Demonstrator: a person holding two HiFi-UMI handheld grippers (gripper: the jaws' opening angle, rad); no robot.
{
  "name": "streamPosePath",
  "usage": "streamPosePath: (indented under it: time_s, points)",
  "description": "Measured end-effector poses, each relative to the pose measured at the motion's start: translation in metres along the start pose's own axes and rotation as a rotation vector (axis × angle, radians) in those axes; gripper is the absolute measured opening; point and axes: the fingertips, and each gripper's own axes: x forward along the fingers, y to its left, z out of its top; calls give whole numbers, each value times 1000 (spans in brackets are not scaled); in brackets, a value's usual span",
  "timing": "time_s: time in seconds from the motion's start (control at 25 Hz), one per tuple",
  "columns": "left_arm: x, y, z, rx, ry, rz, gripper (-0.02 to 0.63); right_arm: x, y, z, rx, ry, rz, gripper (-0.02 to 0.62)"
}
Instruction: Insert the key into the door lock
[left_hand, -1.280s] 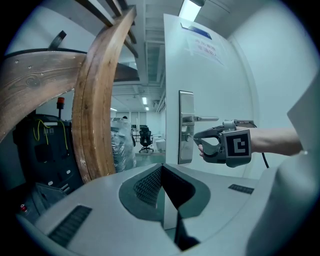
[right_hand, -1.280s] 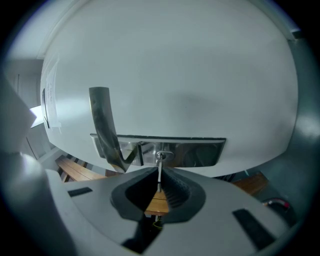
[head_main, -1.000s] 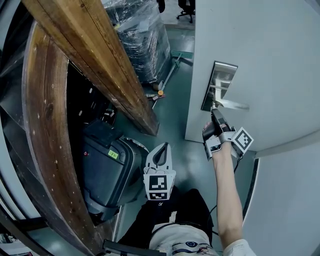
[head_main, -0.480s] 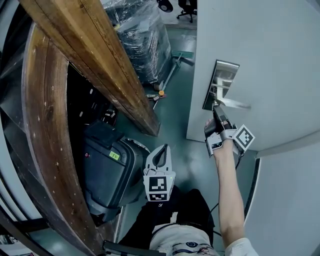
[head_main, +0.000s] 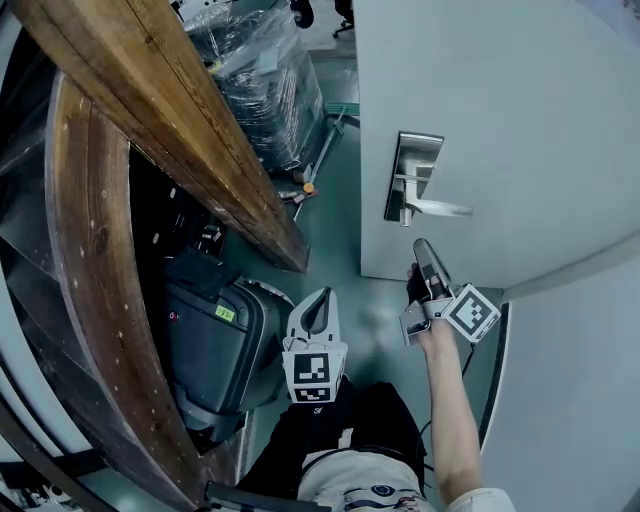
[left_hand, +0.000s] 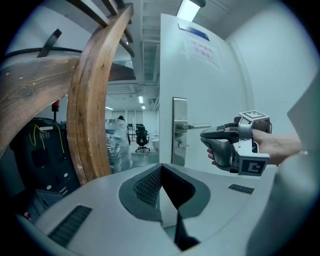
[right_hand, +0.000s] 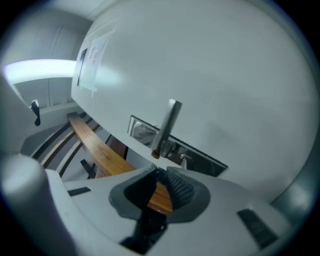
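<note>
Key (right_hand: 185, 159): probably the small stub standing out of the lock plate just below the lever; it is too small to tell if it is fully seated.
Lock plate (head_main: 411, 172): steel, near the free edge of the grey door (head_main: 520, 120).
Right tongs (head_main: 422, 248): tips together with nothing between them, just below the lever handle (head_main: 437, 208), clear of the plate.
Left tongs (head_main: 318, 298): closed and empty, held low, well apart from the door.
Handling: the key is light, stiff, thin and smooth, so it is likely to twist between the pads. Pinch the flat bow across its faces and keep it in line with the keyway.
Stage: insertion looks done.
</note>
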Motion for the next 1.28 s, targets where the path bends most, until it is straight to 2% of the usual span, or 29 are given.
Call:
streamPosePath:
  time_s: [0.32, 0.64, 0.8, 0.96, 1.28]
  points:
    - [-31, -38, 67, -8, -43, -59, 5, -58, 95, 21, -411, 24, -44, 43]
    - [-59, -71, 138, -11, -100, -100, 5, -104, 174, 50, -702, 2, -89, 43]
    - [-68, -88, 171, -13, -162, -133, 5, -123, 201, 64, -850, -19, -120, 43]
    - [-79, -107, 191, 0, -193, -156, 5, -143, 217, 73, -939, -39, -155, 43]
    - [-90, -128, 204, 24, -184, -166, 5, -166, 244, 78, -997, -67, -184, 29]
